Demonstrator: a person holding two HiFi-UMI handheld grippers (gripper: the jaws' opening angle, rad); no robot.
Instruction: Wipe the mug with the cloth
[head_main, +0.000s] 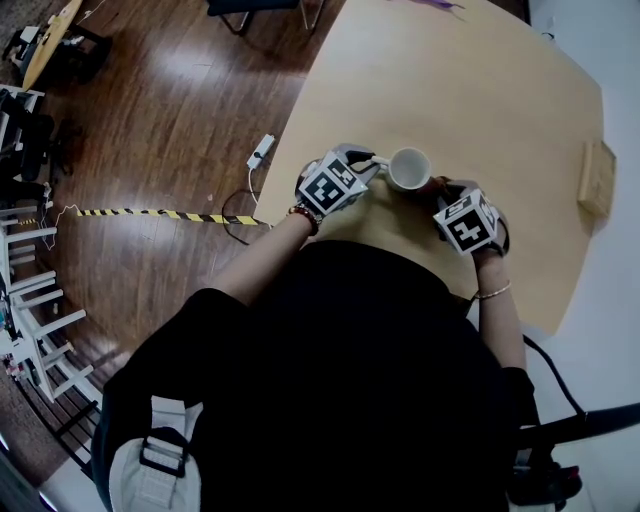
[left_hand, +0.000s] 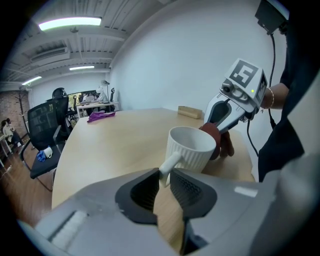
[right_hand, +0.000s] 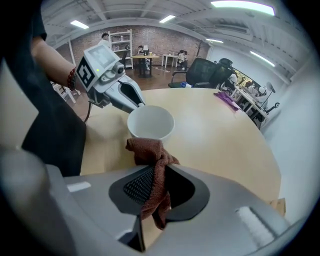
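A white ribbed mug (head_main: 409, 168) stands upright on the light wooden table (head_main: 480, 90), close to its near edge. My left gripper (left_hand: 164, 179) is shut on the mug's handle (left_hand: 168, 165); the mug (left_hand: 190, 148) sits just beyond its jaws. My right gripper (right_hand: 156, 186) is shut on a brown cloth (right_hand: 152, 167), whose bunched top reaches the mug's (right_hand: 150, 122) near side. In the head view the left gripper (head_main: 372, 166) is left of the mug and the right gripper (head_main: 446, 190) is at its right, with the cloth (head_main: 440, 185) pressed by the rim.
A small wooden block (head_main: 597, 178) lies near the table's right edge. A purple cloth (left_hand: 100, 115) rests at the far side of the table. Office chairs (left_hand: 44, 131) stand past the table's edge. Cables and striped tape (head_main: 170, 213) run over the wooden floor at left.
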